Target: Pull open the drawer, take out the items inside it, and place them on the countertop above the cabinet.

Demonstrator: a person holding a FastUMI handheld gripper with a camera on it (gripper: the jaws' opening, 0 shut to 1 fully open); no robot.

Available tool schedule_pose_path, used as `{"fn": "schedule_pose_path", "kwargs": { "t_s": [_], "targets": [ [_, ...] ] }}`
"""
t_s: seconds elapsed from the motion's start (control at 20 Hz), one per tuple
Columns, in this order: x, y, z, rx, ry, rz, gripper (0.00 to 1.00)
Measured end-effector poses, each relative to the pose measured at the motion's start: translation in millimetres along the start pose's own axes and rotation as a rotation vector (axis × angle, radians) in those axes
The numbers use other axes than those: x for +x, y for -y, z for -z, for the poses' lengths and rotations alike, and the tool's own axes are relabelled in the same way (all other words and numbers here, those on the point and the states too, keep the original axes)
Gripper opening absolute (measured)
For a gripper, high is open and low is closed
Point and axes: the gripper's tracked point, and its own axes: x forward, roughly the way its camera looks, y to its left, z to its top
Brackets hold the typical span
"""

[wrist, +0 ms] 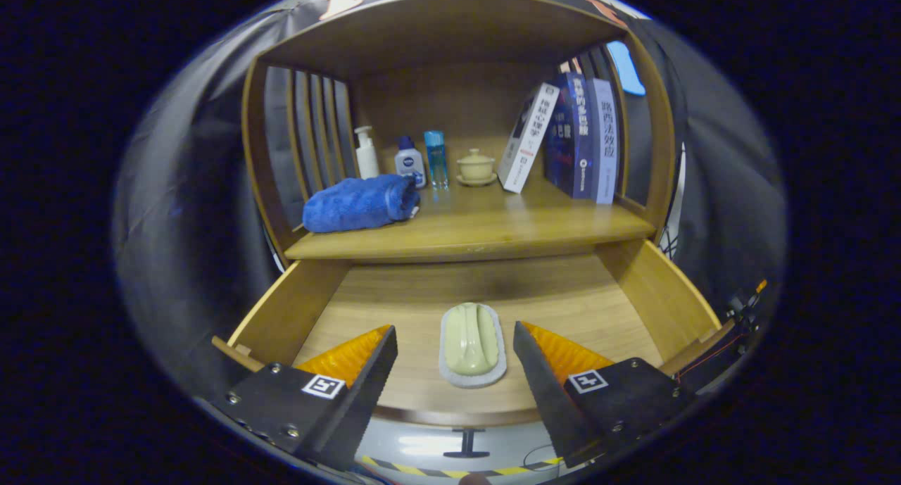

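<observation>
Soap dish between hand-held gripper fingers.

The drawer stands pulled open with bare wood all around the soap dish. The claw hangs spread, one finger either side of the dish, touching nothing. On the bench above, a towel, bottles, a lidded cup and books leave the front middle free.

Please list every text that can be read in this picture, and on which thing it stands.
"路西法效应": spine of the pale book.
White book, dark blue book: spine text too blurred.
Small bottle: logo too small to read.
Hand-held gripper, open either side of the soap dish: square markers, no words.
</observation>
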Motion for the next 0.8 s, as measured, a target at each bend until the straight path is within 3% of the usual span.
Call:
{"fn": "schedule_pose_path", "kwargs": {
  "t_s": [0.15,0.25,0.35,0.45,0.6,0.7,0.75,0.8],
  "targets": [
    [25,7,4,-0.023,-0.084,0.042,1.00],
    [34,17,18,-0.041,-0.204,0.115,0.98],
    [46,1,39,-0.055,-0.310,0.025,0.96],
    [56,-2,59,-0.060,-0.391,0.009,0.84],
    [66,7,38,-0.085,-0.309,0.051,0.64],
    [74,5,44,-0.087,-0.331,0.052,0.51],
    [71,7,43,-0.075,-0.314,0.062,0.51],
    [73,8,40,-0.062,-0.296,0.069,0.22]
  ]
}}
